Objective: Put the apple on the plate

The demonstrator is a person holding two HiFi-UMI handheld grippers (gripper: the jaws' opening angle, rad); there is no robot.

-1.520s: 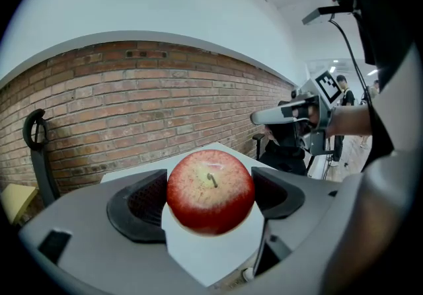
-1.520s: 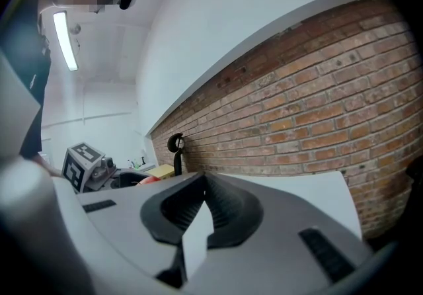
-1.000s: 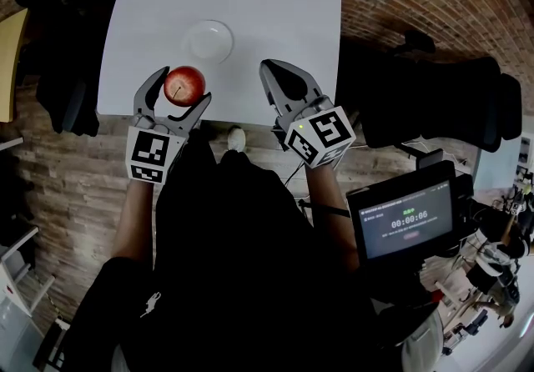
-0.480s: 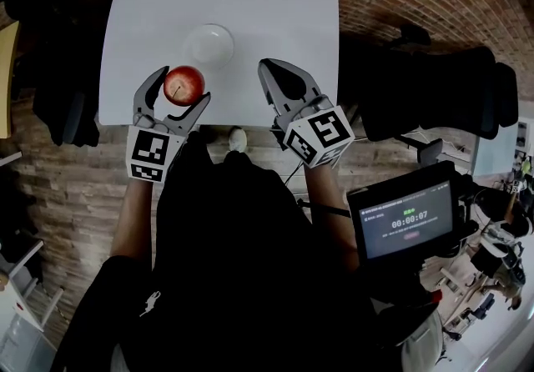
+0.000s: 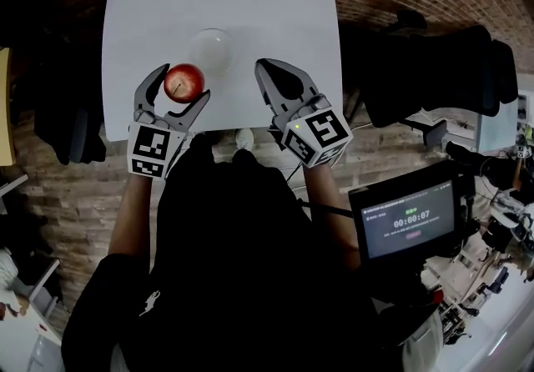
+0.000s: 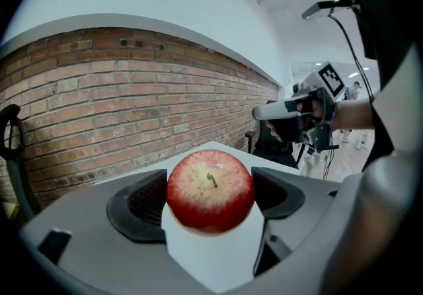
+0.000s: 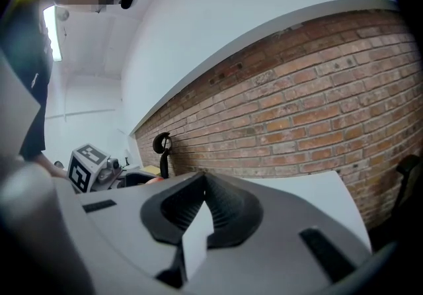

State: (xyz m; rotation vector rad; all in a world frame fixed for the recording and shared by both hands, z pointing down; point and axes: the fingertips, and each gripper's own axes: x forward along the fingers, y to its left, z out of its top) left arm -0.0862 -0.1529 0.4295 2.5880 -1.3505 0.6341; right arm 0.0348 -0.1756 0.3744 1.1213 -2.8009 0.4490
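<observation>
A red apple (image 5: 184,82) with a short stem is clamped between the jaws of my left gripper (image 5: 182,87), over the near part of the white table (image 5: 275,3). In the left gripper view the apple (image 6: 210,189) fills the gap between the two dark pads, stem toward the camera. The white plate (image 5: 209,47) lies just beyond and a little right of the apple, faint against the tabletop. My right gripper (image 5: 269,78) hovers to the right of the plate, its jaws closed together on nothing; the right gripper (image 7: 203,181) looks toward the brick wall.
The table's near edge (image 5: 225,126) runs just ahead of both grippers. Dark office chairs stand at the left (image 5: 71,116) and at the right (image 5: 434,70) of the table. A small screen (image 5: 409,220) with a timer sits at the lower right. The floor is brick.
Both grippers have crept forward over the table, and the apple is now a bit closer to the plate. The left grip on the apple is unchanged.
</observation>
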